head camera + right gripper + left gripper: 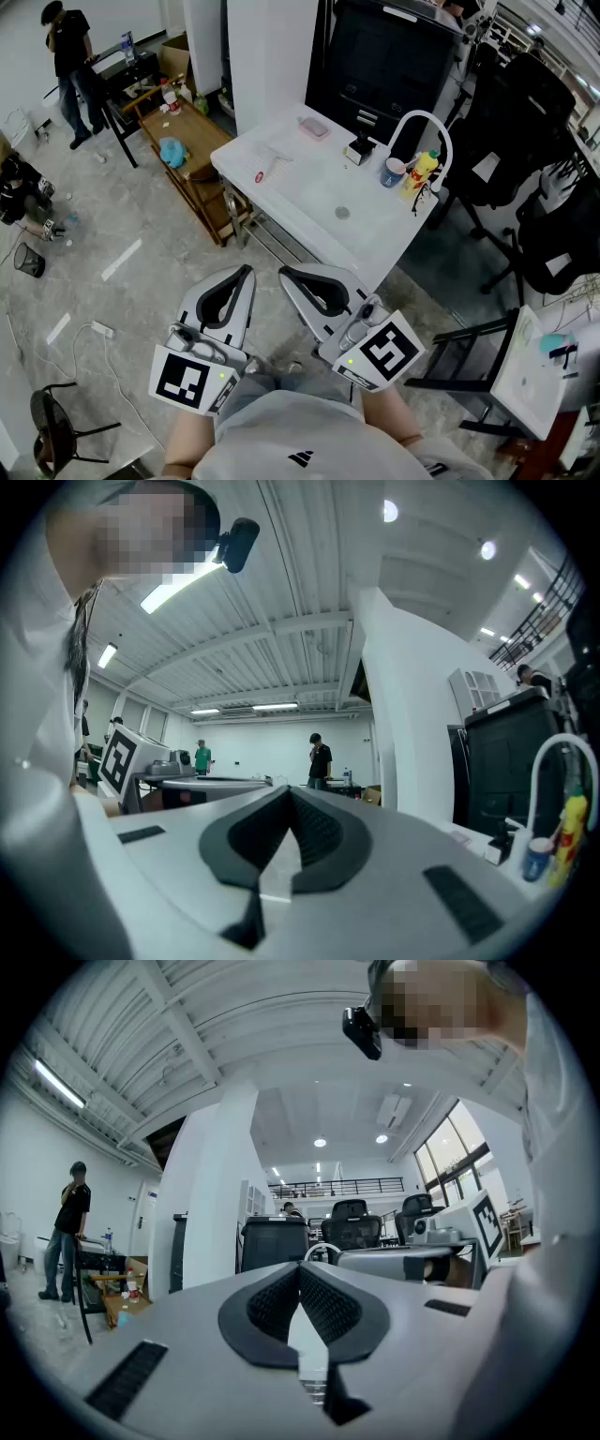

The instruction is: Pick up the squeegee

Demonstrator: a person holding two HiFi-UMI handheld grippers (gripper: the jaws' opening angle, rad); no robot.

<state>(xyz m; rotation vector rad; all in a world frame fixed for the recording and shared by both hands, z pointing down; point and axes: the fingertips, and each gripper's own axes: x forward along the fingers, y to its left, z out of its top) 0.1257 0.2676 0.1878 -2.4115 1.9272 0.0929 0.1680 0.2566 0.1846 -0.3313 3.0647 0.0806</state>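
A small black-and-white tool [359, 148], possibly the squeegee, stands at the back of the white sink counter [309, 187], by the foot of the arched white faucet [422, 122]. The same tool [507, 841] shows at the lower right of the right gripper view. Both grippers are held close to my body, well short of the counter and pointing level toward it. My left gripper [246, 272] [300, 1269] is shut with nothing between its jaws. My right gripper [284, 274] [289, 794] is likewise shut and empty.
On the counter are a pink dish [314, 127], a blue cup [394, 172] and a yellow bottle [424, 169]. A black cabinet [394, 56] rises behind it. A wooden bench [192, 141] stands left, black chairs [516, 122] right. A person [70, 56] stands far left.
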